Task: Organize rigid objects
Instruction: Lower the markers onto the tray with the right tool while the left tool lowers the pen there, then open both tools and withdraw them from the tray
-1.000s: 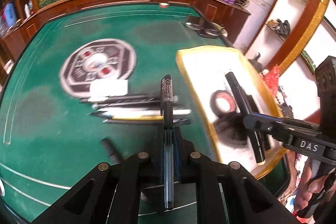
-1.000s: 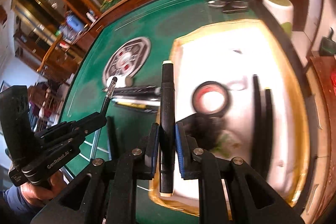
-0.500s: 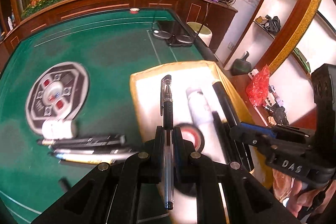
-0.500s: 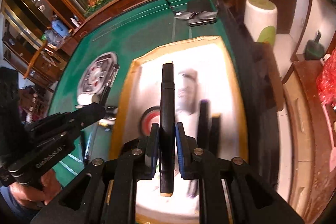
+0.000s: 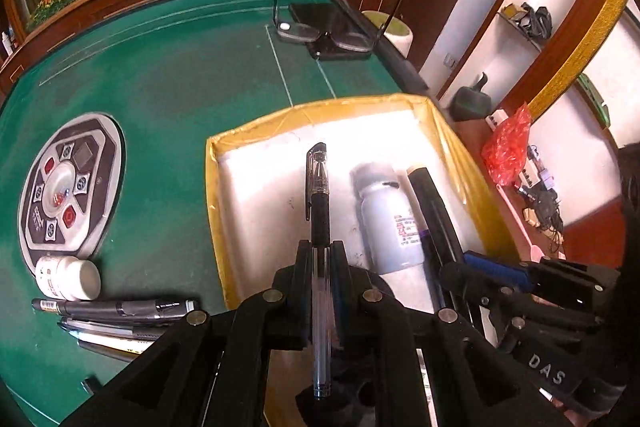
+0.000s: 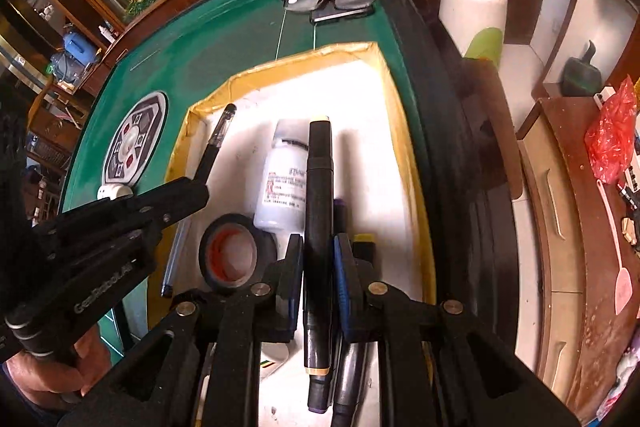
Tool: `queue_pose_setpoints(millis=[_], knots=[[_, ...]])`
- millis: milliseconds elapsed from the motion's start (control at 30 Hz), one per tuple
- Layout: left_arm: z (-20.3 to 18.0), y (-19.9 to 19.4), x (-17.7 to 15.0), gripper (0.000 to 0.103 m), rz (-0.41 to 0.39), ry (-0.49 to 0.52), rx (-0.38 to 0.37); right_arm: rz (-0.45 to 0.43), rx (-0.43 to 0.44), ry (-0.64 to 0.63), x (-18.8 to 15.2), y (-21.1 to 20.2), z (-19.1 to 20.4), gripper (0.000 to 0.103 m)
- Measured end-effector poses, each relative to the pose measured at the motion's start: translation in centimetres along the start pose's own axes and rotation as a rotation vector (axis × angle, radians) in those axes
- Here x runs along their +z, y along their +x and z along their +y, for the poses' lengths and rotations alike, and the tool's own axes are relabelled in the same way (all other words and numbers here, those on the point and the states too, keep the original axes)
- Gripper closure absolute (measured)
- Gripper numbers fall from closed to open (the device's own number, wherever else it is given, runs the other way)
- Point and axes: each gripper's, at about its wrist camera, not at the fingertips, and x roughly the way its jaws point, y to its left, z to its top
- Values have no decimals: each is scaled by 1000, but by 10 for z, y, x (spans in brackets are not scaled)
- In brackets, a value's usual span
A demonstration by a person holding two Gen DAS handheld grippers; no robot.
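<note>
Both grippers have swung from the green felt to hover over the yellow-rimmed tray (image 5: 212, 187), each carrying its load. Nearest the lens, the left gripper (image 5: 320, 259) is clamped on a clear-barrelled pen (image 5: 319, 211), its capped end pointing into the tray's bare white floor. The right gripper (image 6: 318, 259) is closed around a thick black marker (image 6: 319, 187), poised above a white bottle (image 6: 285, 183) and beside a roll of black tape (image 6: 234, 253). Farther out on the green table (image 5: 180, 75), more pens (image 5: 116, 307) and a small white jar (image 5: 68, 277) wait near a round control panel (image 5: 68, 187); eyeglasses (image 5: 324, 35) rest on a dark case beyond. Judged from here, a clean drop means lowering each item parallel to those already lying flat, the pen into the open left strip, before easing the jaws apart.
</note>
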Motion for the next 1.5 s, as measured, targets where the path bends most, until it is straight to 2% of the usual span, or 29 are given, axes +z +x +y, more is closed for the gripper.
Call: queue_pose_setpoints(millis=[233, 267, 333, 367, 400, 567, 667, 733, 800, 933, 1133, 1267, 1367, 1433, 1500], knots=[[-5, 10, -11, 92, 27, -11, 8, 1, 0, -32, -9, 5, 2, 88], [-6, 11, -13, 86, 36, -11, 11, 2, -3, -38, -9, 5, 3, 88], [-7, 10, -16, 68, 46, -13, 11, 1, 3, -38, -9, 4, 2, 88], [-6, 8, -17, 53, 46, -17, 16, -1, 8, -34, -9, 3, 1, 88], [-5, 4, -18, 47, 41, -25, 20, 0, 12, -31, -8, 3, 1, 88], [2, -23, -28, 44, 11, -73, 4, -35, 18, -53, -5, -9, 4, 86], [9, -45, -40, 43, -18, -111, 7, -72, 45, -51, -5, -21, 5, 78], [19, -64, -49, 40, -48, -135, 26, -98, 77, -46, -5, -30, 6, 77], [35, -82, -61, 34, -80, -167, 60, -115, 118, -47, -4, -39, 12, 76], [72, -102, -85, 32, -119, -241, 122, -142, 159, -68, -3, -49, 31, 73], [126, -103, -121, 32, -84, -373, 165, -167, 209, -119, -10, -63, 72, 69], [147, -94, -140, 32, -24, -398, 223, -148, 236, -111, -15, -55, 93, 69], [155, -84, -147, 25, 11, -378, 274, -120, 244, -144, -24, -48, 113, 69], [158, -74, -151, 25, 46, -349, 282, -114, 255, -162, -28, -46, 125, 69], [158, -71, -154, 16, 38, -324, 293, -113, 259, -172, -32, -45, 131, 69]])
